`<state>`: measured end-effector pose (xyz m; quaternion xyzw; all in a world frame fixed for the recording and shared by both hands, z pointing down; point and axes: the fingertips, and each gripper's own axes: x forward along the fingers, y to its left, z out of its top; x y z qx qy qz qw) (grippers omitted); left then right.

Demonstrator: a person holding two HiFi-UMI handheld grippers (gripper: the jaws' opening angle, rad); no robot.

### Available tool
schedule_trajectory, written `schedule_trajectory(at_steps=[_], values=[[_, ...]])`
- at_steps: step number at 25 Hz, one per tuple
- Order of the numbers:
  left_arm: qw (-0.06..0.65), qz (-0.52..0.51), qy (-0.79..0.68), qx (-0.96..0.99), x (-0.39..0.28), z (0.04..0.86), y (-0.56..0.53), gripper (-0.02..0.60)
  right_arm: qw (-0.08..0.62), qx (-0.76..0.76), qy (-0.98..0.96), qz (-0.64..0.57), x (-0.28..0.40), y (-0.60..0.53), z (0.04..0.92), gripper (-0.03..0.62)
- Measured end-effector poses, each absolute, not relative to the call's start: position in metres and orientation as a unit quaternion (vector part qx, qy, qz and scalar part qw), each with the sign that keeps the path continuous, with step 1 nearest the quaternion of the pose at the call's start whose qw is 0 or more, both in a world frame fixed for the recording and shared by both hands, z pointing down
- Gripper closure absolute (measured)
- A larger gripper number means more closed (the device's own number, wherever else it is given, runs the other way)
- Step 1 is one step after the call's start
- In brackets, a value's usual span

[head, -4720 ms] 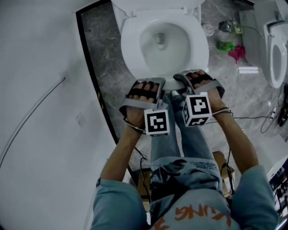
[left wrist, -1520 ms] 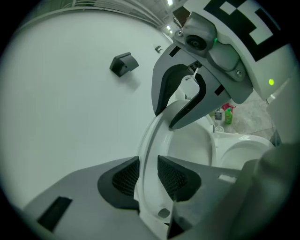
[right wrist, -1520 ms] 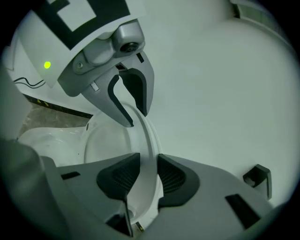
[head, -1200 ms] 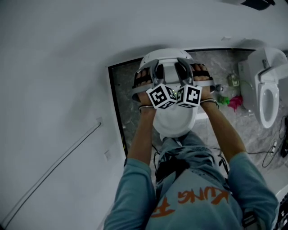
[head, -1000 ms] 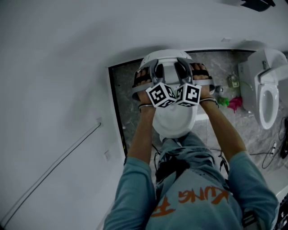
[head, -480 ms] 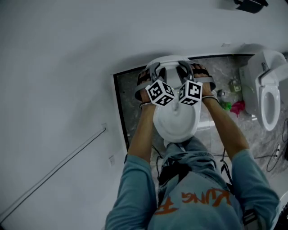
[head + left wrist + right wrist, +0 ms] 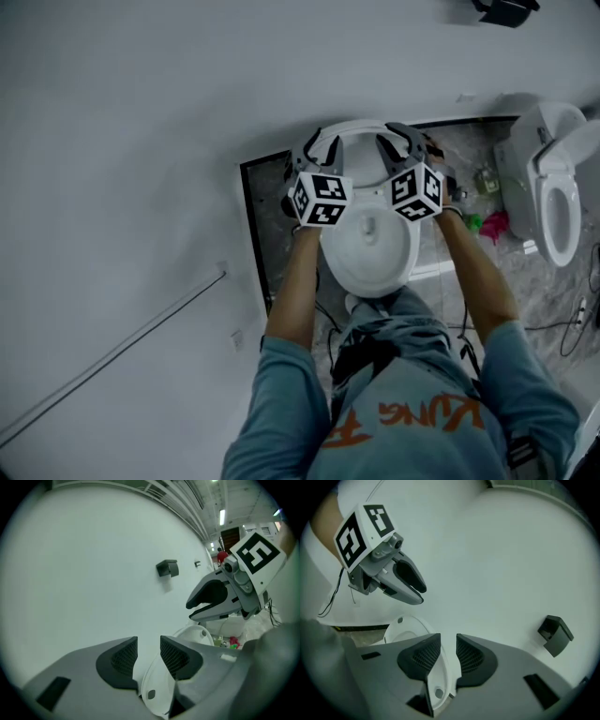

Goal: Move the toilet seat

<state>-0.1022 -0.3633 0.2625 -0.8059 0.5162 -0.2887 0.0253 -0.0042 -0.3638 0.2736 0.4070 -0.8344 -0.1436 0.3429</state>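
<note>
The white toilet seat point(image 7: 361, 126) stands raised above the bowl point(image 7: 370, 246), close to the white wall. My left gripper point(image 7: 314, 147) is at the left of its top rim and my right gripper point(image 7: 398, 141) at the right. In the left gripper view the left gripper point(image 7: 149, 654) has its jaws opening, with the seat's edge point(image 7: 157, 691) between them, against the right pad and apart from the left one. In the right gripper view the right gripper point(image 7: 448, 654) holds the seat's rim point(image 7: 439, 681) between its pads.
A second toilet point(image 7: 553, 197) stands at the right. Green and pink items point(image 7: 489, 223) and cables lie on the grey floor beside it. A black box point(image 7: 506, 11) hangs on the wall above. A black strip point(image 7: 255, 225) borders the floor at the left.
The seat, flat on the bowl at first, now stands upright. Over the last second the two grippers slid apart along its top rim, and the left jaws widened.
</note>
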Motion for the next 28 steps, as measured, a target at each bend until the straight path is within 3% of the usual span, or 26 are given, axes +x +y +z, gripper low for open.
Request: schedule_trajectory(at_steps=[3,7,15,28], values=[[0.011,-0.241,0.538,-0.808,-0.11,0.236,-0.346,0.459,0.31,0.435,-0.838,-0.113,-0.001,-0.348,0.252,0.533],[-0.01,-0.166,0.569,-0.805,-0.122,0.195,-0.315,0.577,0.26,0.467,-0.841,-0.081,-0.002,-0.319,0.218,0.582],[-0.018,-0.084,0.579,-0.811,-0.151,0.135,-0.213,0.58,0.179,0.495,-0.85,-0.028,-0.029,-0.222,0.167,0.597],[-0.062,0.027,0.592,-0.803,-0.146,0.083,-0.109,0.58,0.033,0.535,-0.842,0.058,0.005,-0.13,0.099,0.597]])
